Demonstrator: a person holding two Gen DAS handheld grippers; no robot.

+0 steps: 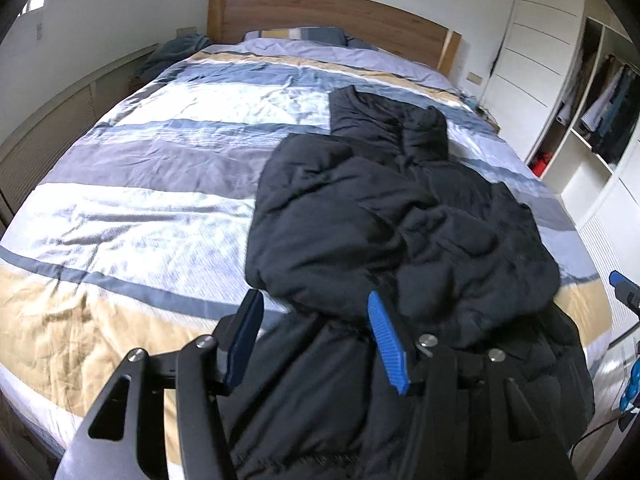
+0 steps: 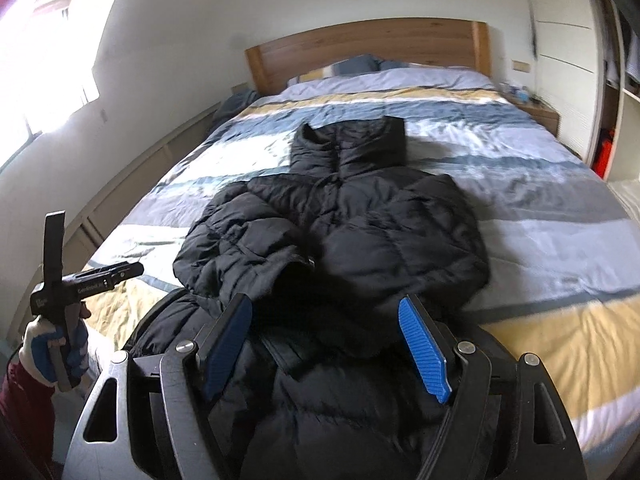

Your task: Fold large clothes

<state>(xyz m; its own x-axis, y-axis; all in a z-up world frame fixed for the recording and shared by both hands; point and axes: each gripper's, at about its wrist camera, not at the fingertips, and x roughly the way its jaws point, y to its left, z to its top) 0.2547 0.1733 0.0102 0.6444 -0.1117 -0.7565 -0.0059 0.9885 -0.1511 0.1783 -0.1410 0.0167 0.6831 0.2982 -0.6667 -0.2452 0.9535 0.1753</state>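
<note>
- Bedroom setting: bed [image 2: 540,240] with striped blue, white and tan cover, wooden headboard [image 2: 368,46] at the far end, white wardrobe [image 1: 540,60] on the right.
- Black puffer jacket [image 2: 360,232] lies on the bed, collar toward the headboard, both sleeves folded over the body; its hem reaches the near edge.
- Left gripper [image 1: 316,340]: jaws apart, above the jacket's lower part, pads not pressing on the fabric.
- Right gripper [image 2: 326,344]: jaws wide, above the jacket's hem, nothing gripped.
- Gloved hand [image 2: 54,354] holds the left gripper's handle, seen from the right wrist view.
</note>
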